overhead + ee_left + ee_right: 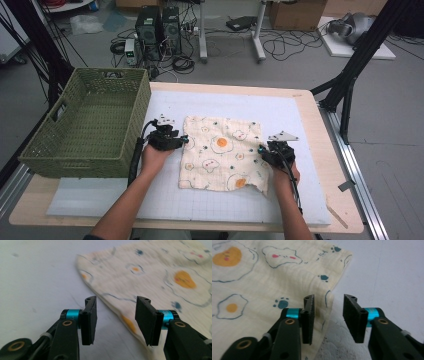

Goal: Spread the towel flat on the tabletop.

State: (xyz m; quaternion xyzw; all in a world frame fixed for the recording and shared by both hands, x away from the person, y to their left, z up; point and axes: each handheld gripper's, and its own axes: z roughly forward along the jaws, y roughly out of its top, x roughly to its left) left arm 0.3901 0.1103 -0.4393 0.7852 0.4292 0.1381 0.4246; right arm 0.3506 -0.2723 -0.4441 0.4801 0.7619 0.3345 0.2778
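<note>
A cream cloth [222, 152] printed with fried eggs and paw marks lies spread flat on the white mat [200, 200]. My left gripper [181, 141] sits at the cloth's left edge, jaws open. In the left gripper view the cloth's edge [117, 301] runs between the open gripper [116, 320] jaws. My right gripper [263, 151] rests at the cloth's right edge, also open. In the right gripper view the cloth's right edge [329, 302] lies just inside the gap of the gripper [329, 318], nothing clamped.
A green woven basket [85, 125] stands on the table's left side, close to my left hand. Beyond the table's far edge the floor holds computer towers [157, 30], cables and boxes. A black tripod leg [350, 75] stands at the right.
</note>
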